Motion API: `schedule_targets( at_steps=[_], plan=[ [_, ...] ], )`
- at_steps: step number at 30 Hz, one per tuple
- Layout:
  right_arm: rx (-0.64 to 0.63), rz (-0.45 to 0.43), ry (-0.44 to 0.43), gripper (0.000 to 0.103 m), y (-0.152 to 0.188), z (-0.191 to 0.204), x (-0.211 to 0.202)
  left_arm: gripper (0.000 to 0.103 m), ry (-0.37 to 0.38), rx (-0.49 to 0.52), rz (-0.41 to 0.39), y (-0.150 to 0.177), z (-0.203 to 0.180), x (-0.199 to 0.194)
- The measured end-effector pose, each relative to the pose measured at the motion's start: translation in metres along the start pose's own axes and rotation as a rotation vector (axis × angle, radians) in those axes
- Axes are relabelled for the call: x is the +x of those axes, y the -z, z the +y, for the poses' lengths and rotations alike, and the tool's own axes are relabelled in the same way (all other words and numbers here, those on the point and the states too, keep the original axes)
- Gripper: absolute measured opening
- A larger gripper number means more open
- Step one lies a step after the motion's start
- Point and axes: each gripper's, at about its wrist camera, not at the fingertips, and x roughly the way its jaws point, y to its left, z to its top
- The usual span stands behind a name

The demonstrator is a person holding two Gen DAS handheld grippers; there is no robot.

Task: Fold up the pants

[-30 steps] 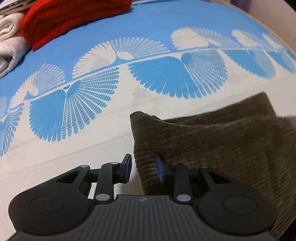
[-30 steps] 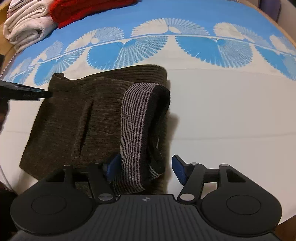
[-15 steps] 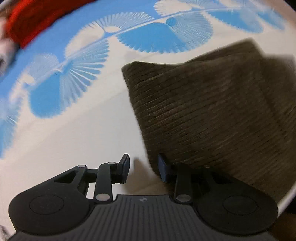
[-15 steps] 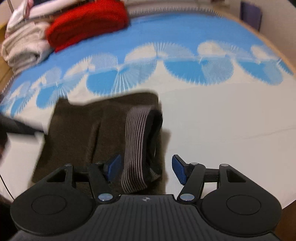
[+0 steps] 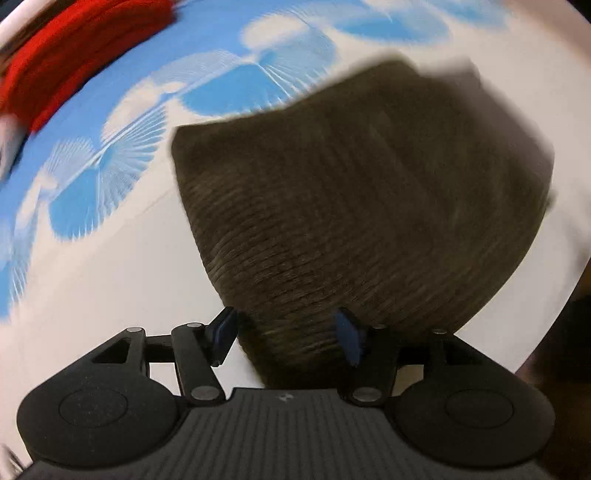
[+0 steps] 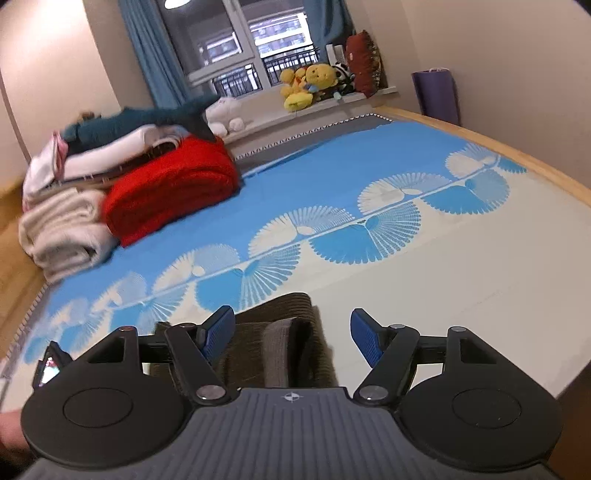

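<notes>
**Warm indoor light, one view smeared by motion**

The left wrist view is heavily blurred: the brown pants (image 5: 362, 206) lose their ribbing toward the far right, and the red blanket (image 5: 74, 62) streaks at the far left. Only the left gripper (image 5: 286, 338) body stays sharp, casting a dark shadow on the cloth just beyond it. The right wrist view is crisper, with slight softness on the folded stack (image 6: 70, 225) at left. A ceiling lamp reflects as glare in the dark window (image 6: 236, 33). Fisheye bending curves the bed (image 6: 480, 258) edge and walls in both
</notes>
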Motion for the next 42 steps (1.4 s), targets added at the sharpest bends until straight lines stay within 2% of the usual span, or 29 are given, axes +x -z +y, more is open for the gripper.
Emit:
schedule_targets(
  at_steps=[1, 3, 4, 6, 9, 11, 15, 17, 19, 20, 23, 25, 29, 36, 42],
  plan=[
    [0.01, -0.01, -0.01, 0.075, 0.003, 0.0, -0.007, 0.074, 0.013, -0.034, -0.045, 0.001, 0.002, -0.011],
    [0.007, -0.032, -0.017, 0.081, 0.008, 0.002, -0.018, 0.088, -0.013, -0.071, -0.178, 0.01, -0.001, -0.04],
    [-0.009, -0.044, -0.017, 0.084, 0.013, 0.005, -0.023, 0.089, -0.034, -0.083, -0.245, 0.016, -0.003, -0.053],
    [-0.045, -0.055, -0.017, 0.094, 0.022, 0.011, -0.028, 0.09, -0.06, -0.115, -0.329, 0.026, -0.009, -0.074],
    [-0.115, -0.066, -0.008, 0.096, 0.035, 0.023, -0.031, 0.09, -0.074, -0.173, -0.422, 0.048, -0.016, -0.099],
    [-0.165, -0.076, -0.01, 0.097, 0.044, 0.034, -0.031, 0.09, -0.081, -0.208, -0.451, 0.065, -0.023, -0.11],
    [-0.25, -0.089, 0.031, 0.102, 0.065, 0.054, -0.028, 0.09, -0.063, -0.31, -0.436, 0.092, -0.026, -0.122],
    [-0.247, -0.075, 0.04, 0.102, 0.075, 0.059, -0.023, 0.092, -0.039, -0.349, -0.392, 0.107, -0.026, -0.122],
    [-0.213, -0.045, 0.036, 0.102, 0.083, 0.06, -0.016, 0.103, -0.032, -0.353, -0.336, 0.116, -0.023, -0.117],
    [-0.197, -0.024, 0.038, 0.102, 0.085, 0.061, -0.012, 0.103, -0.04, -0.348, -0.313, 0.118, -0.022, -0.114],
    [-0.185, 0.026, 0.064, 0.102, 0.09, 0.067, 0.005, 0.103, -0.109, -0.354, -0.293, 0.115, -0.014, -0.106],
    [-0.196, 0.059, 0.091, 0.102, 0.093, 0.072, 0.018, 0.103, -0.121, -0.371, -0.282, 0.111, -0.009, -0.102],
    [-0.222, 0.097, 0.12, 0.102, 0.098, 0.082, 0.035, 0.103, -0.102, -0.421, -0.268, 0.109, -0.002, -0.096],
    [-0.334, 0.135, 0.151, 0.102, 0.108, 0.093, 0.05, 0.103, -0.117, -0.398, -0.27, 0.101, -0.004, -0.087],
    [-0.32, 0.153, 0.152, 0.102, 0.108, 0.089, 0.048, 0.103, -0.08, -0.435, -0.263, 0.098, -0.005, -0.084]
  ],
)
